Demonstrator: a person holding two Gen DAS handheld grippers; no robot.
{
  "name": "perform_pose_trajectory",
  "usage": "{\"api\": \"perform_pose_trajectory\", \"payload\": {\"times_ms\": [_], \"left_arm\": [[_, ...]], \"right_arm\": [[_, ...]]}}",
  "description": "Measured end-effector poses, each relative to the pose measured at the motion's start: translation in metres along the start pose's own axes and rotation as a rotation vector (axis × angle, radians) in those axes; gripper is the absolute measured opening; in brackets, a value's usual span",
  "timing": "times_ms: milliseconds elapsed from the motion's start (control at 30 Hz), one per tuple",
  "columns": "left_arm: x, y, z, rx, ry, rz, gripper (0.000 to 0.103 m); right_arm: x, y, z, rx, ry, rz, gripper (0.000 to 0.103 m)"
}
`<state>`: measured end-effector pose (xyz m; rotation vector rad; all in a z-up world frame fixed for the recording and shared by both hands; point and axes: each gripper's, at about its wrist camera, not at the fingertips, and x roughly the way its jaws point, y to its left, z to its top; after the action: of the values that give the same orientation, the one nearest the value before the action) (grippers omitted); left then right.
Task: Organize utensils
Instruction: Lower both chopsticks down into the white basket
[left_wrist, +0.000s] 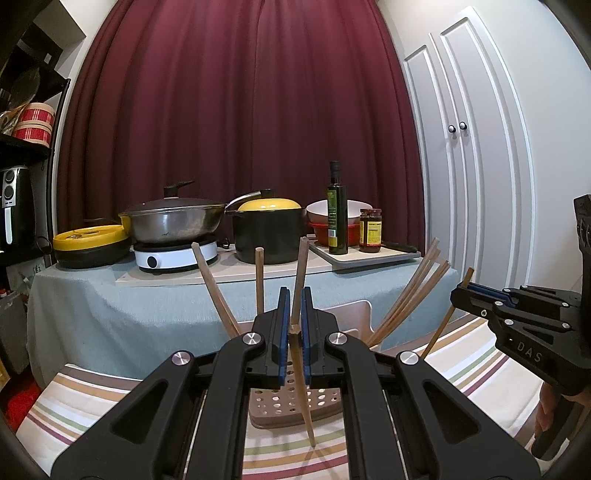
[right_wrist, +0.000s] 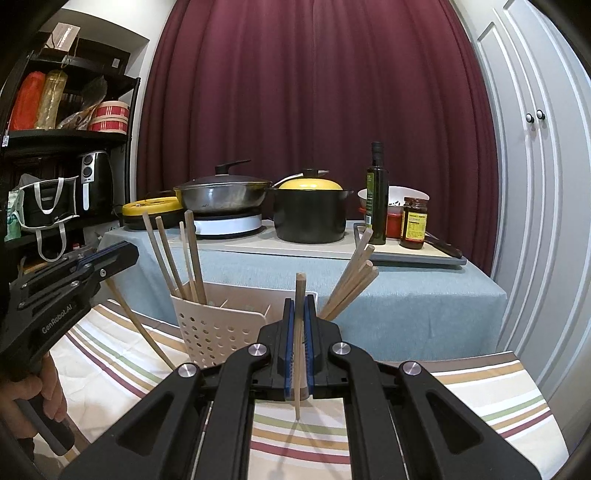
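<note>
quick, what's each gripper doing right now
Left gripper: closed on a wooden chopstick.
Right gripper: closed on another wooden chopstick.

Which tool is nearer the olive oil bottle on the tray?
Right. The right tool, shut on a chopstick, sits slightly left of the olive oil bottle, in front of it. The left tool, gripping another chopstick, is further left.

black hand-held gripper (left_wrist: 294, 295), blue pads (left_wrist: 283, 325), silver screws, "das" lettering.
</note>
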<state>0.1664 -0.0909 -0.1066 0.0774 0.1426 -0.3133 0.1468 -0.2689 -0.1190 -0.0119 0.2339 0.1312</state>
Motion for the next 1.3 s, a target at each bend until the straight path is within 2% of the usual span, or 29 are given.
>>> {"api": "perform_pose_trajectory", "payload": {"times_ms": [200,533,767,967,1300], "left_arm": [[-0.002,0.006,0.011,-0.008,-0.011,0.001,0.006],[-0.016,0.023,0.051,-0.028,-0.049,-0.001,0.006],[-0.027,0.037,0.098,-0.050,-0.124,-0.020,0.006],[-0.029,0.040,0.131,-0.061,-0.191,-0.034,0.006],[-0.012,0.026,0.158,-0.029,-0.260,-0.046,0.006]], "right_arm": [[-0.001,-0.002,0.007,0.008,0.000,0.003,0.006],[-0.018,-0.001,0.035,0.020,-0.032,0.039,0.006],[-0.031,-0.003,0.071,0.035,-0.099,0.084,0.006],[-0.032,-0.002,0.094,0.014,-0.156,0.086,0.006],[-0.022,-0.005,0.110,0.008,-0.186,0.082,0.006]]}}
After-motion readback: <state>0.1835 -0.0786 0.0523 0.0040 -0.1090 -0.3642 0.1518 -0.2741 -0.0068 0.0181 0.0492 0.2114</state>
